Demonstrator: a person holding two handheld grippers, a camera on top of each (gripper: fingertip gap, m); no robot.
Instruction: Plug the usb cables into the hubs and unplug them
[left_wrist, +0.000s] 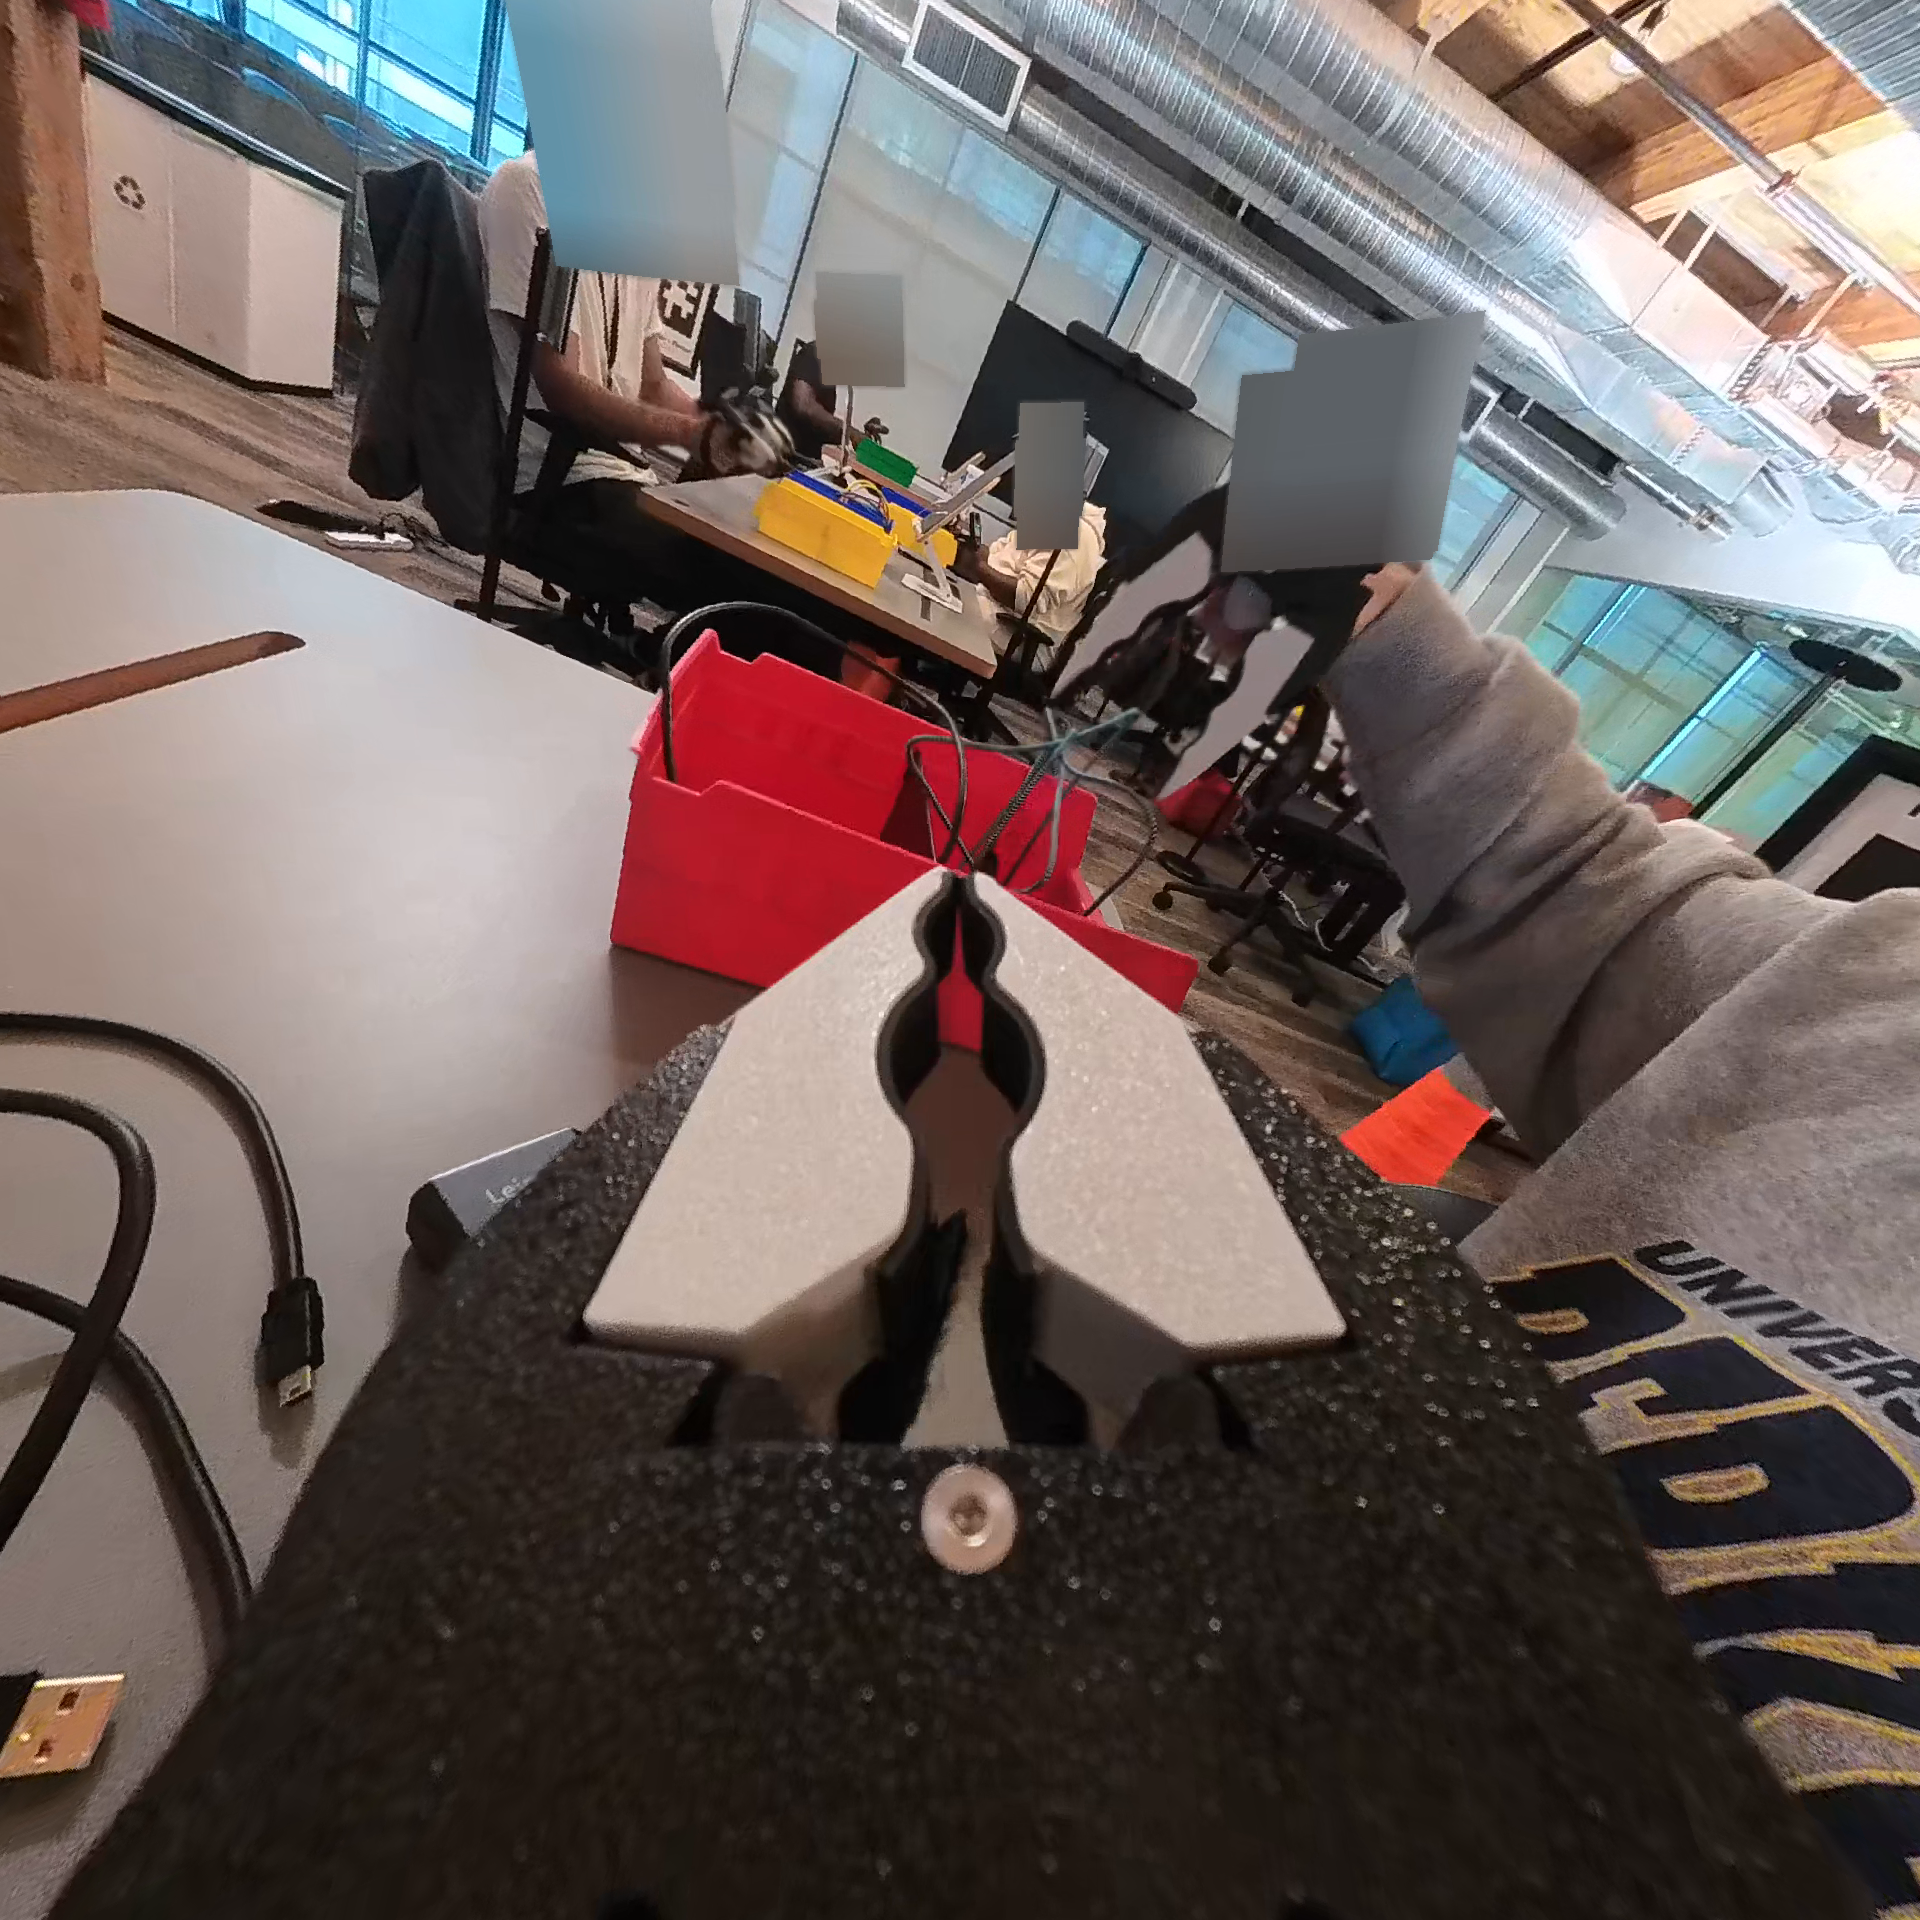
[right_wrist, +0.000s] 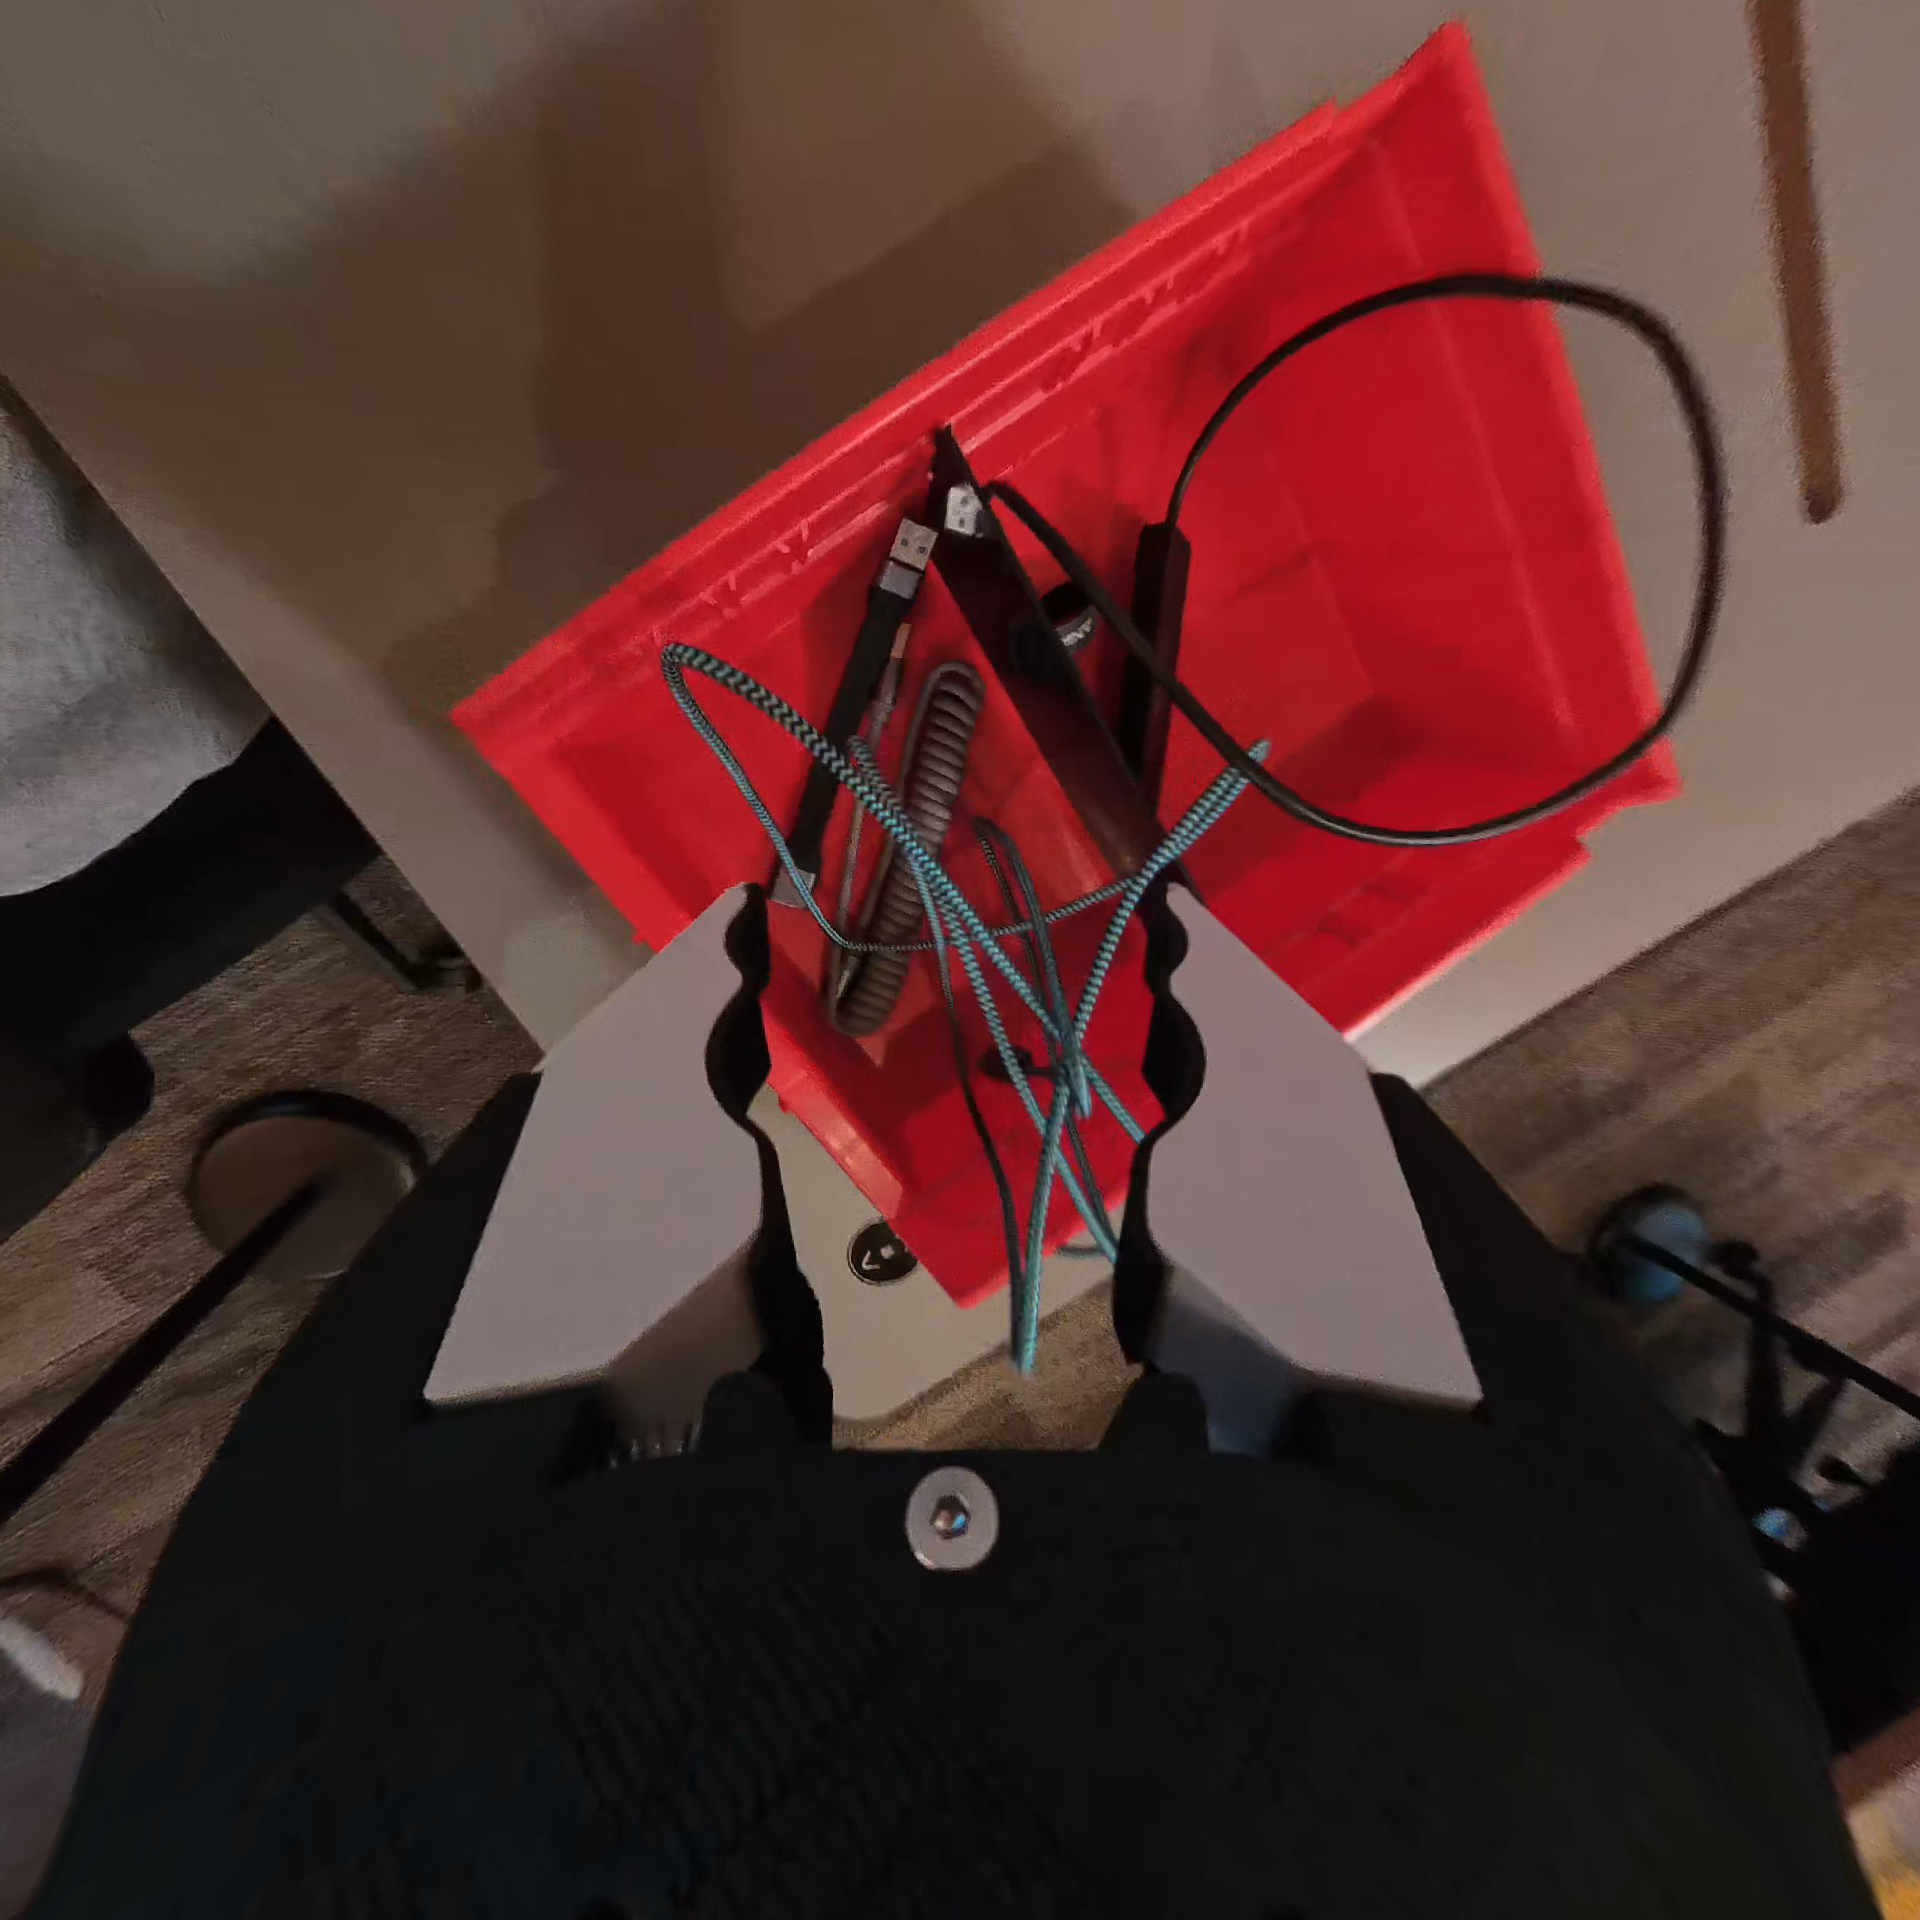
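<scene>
A red bin (right_wrist: 1403, 540) holds a tangle of cables: a teal braided cable (right_wrist: 966, 935), a grey coiled cable (right_wrist: 904, 831), two silver USB plugs (right_wrist: 914, 540) and a black looping cable (right_wrist: 1683, 468) joined to a slim black hub (right_wrist: 1153, 623). My right gripper (right_wrist: 961, 904) is open above the bin, looking down, with the teal cable crossing between its fingers untouched. My left gripper (left_wrist: 961, 883) is shut and empty, low over the table, pointing at the red bin (left_wrist: 769, 862). A dark hub (left_wrist: 478, 1195) lies partly hidden under its left side.
Black cables lie on the table at left, one with a small plug (left_wrist: 291, 1340), another with a gold USB plug (left_wrist: 57, 1725). The operator's grey sleeve (left_wrist: 1507, 831) rises at right. The bin stands near the table's edge; floor and chair bases (right_wrist: 301, 1174) are below.
</scene>
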